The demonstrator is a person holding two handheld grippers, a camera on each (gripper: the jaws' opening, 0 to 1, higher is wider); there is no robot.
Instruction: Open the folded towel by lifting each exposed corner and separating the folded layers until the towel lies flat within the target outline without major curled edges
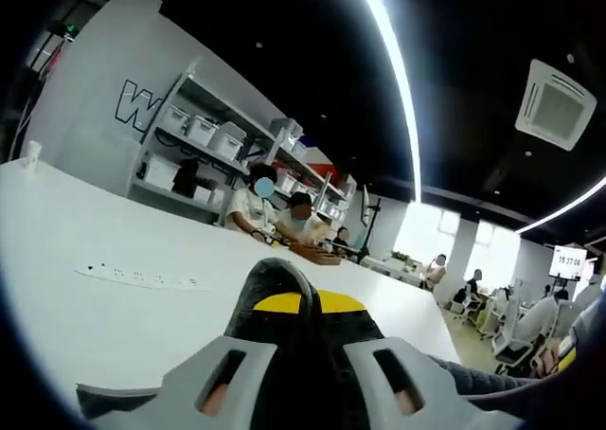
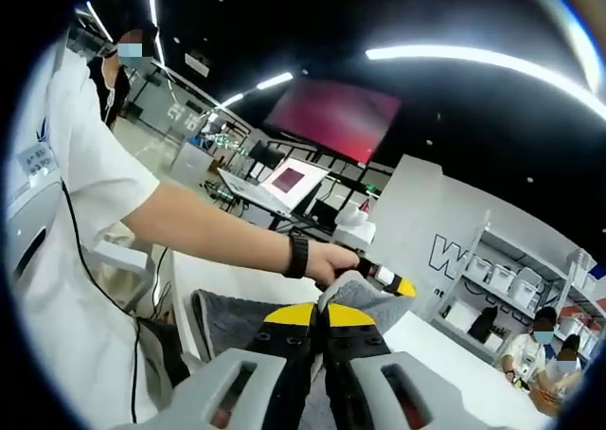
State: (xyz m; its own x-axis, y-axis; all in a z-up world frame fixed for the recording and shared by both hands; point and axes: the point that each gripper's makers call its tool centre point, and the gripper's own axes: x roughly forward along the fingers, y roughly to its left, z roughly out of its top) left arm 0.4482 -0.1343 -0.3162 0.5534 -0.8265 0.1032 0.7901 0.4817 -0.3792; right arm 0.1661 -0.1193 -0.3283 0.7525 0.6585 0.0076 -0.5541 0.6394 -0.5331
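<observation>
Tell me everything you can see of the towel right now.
The towel is grey, soft woven-looking cloth. In the right gripper view it hangs lifted off the white table, pinched in the right tongs, with another edge held by the left tongs. In the left gripper view, dark cloth bunches between that view's closed tongs. It isn't flat yet.

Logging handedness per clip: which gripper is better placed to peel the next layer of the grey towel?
Hard to call; probably right. Right gripper and left gripper are both shut on the grey towel, lifted above the white table.
</observation>
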